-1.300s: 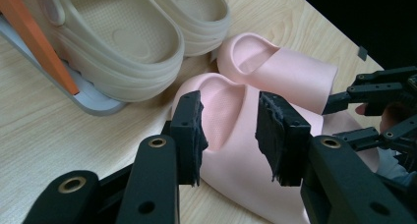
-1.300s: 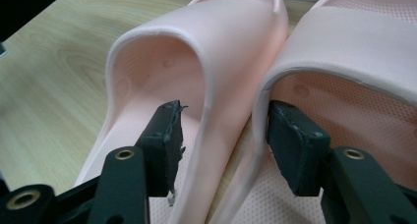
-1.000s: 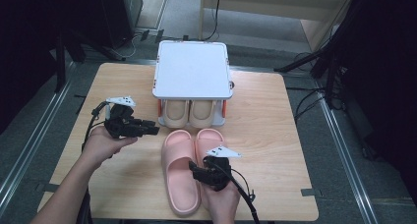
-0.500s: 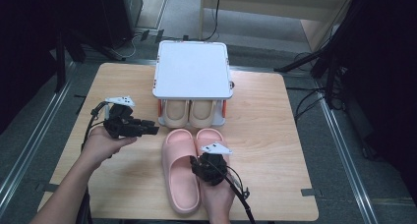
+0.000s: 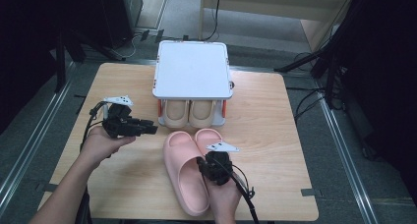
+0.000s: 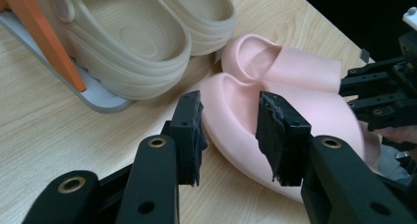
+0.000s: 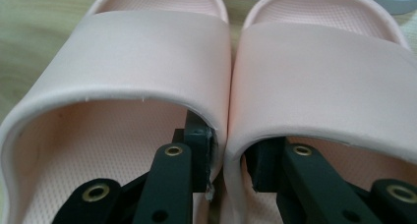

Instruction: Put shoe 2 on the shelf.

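A pair of pink slippers (image 5: pixel 189 172) lies side by side on the table (image 5: pixel 275 135), just in front of a rack (image 5: pixel 193 71) holding beige slippers (image 5: pixel 189 113). The right gripper (image 5: pixel 215 169) has one jaw inside each pink slipper; its jaws have just been closing and pinch the two touching inner walls. The left gripper (image 5: pixel 147 128) hovers left of the rack, jaws apart and empty.

Beige clogs (image 5: pixel 189 113) — toes hidden under white lid (image 5: pixel 192 69).
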Available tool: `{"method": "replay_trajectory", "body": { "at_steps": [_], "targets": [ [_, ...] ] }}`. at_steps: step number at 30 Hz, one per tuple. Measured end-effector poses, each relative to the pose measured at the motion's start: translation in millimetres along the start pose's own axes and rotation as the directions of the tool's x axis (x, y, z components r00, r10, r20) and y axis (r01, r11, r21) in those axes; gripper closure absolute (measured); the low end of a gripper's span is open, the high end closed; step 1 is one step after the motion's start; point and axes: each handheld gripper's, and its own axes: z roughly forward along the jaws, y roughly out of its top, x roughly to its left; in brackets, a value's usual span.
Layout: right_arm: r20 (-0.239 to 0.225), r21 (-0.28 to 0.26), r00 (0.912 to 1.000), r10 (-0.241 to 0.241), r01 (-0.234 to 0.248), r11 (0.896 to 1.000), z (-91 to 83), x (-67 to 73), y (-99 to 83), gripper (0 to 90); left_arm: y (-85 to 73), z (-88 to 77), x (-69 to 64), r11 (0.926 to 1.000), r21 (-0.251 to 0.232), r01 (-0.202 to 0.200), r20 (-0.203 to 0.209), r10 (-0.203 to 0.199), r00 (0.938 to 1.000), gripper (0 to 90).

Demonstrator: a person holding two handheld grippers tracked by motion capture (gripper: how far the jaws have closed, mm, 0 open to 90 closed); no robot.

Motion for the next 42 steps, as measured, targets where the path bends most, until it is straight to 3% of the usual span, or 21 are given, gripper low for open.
{"method": "replay_trajectory", "body": {
  "at_steps": [7,11,13,16,20,21,22,25,26,28,32,38,42],
  "targets": [
    [-0.033,0.035,0.9949,-0.096,0.097,0.995,-19.7,-5.3,0.8,75.1,-0.5,-3.0,2.1,0.9999,-0.011,0.008,-0.004,-0.008,1.0000,61.6],
    [-0.112,0.041,0.9819,-0.153,0.158,0.987,-31.2,-10.4,4.4,75.0,-1.2,-4.8,3.2,0.9999,-0.013,0.011,-0.010,-0.011,0.9999,60.9],
    [-0.141,0.031,0.9693,-0.201,0.207,0.978,-36.5,-10.9,6.9,74.8,-2.0,-6.4,4.1,0.9998,-0.016,0.013,-0.010,-0.013,0.9999,60.4],
    [-0.221,0.024,0.9376,-0.269,0.281,0.959,-39.7,-13.4,11.8,74.7,-4.6,-8.9,5.1,0.9997,-0.010,0.023,-0.017,-0.023,0.9996,59.1],
    [-0.323,0.026,0.8859,-0.333,0.360,0.933,-36.7,-17.1,19.5,74.7,-10.1,-15.3,5.9,0.9994,-0.014,0.032,-0.035,-0.032,0.9989,57.7],
    [-0.337,0.029,0.8782,-0.339,0.370,0.929,-36.6,-17.0,20.8,74.7,-12.2,-17.9,6.2,0.9992,-0.018,0.034,-0.040,-0.035,0.9986,57.3],
    [-0.365,0.029,0.8615,-0.353,0.389,0.921,-35.5,-17.2,23.5,74.6,-13.5,-19.6,6.3,0.9992,-0.019,0.036,-0.044,-0.036,0.9984,56.9],
    [-0.416,0.029,0.8278,-0.377,0.427,0.904,-32.9,-17.6,29.9,74.4,-19.9,-26.0,7.8,0.9984,-0.020,0.054,-0.057,-0.055,0.9969,54.4],
    [-0.432,0.026,0.8116,-0.394,0.448,0.894,-31.8,-18.0,32.9,74.4,-21.5,-27.2,7.9,0.9980,-0.019,0.060,-0.059,-0.061,0.9964,53.2],
    [-0.453,0.029,0.7907,-0.412,0.475,0.879,-30.3,-17.5,37.4,74.3,-25.7,-29.7,7.4,0.9977,-0.017,0.065,-0.075,-0.066,0.9950,52.6],
    [-0.488,0.024,0.7545,-0.439,0.514,0.857,-27.3,-16.9,44.9,74.2,-33.3,-34.2,5.5,0.9974,-0.010,0.072,-0.085,-0.072,0.9938,51.9],
    [-0.531,0.024,0.7204,-0.446,0.539,0.842,-22.5,-18.8,56.1,74.1,-43.4,-41.7,5.0,0.9962,-0.024,0.083,-0.102,-0.085,0.9911,50.2],
    [-0.544,0.023,0.6982,-0.465,0.566,0.824,-19.9,-18.9,62.6,74.0,-48.0,-44.7,4.8,0.9954,-0.032,0.090,-0.112,-0.093,0.9893,49.5]
  ]
}}
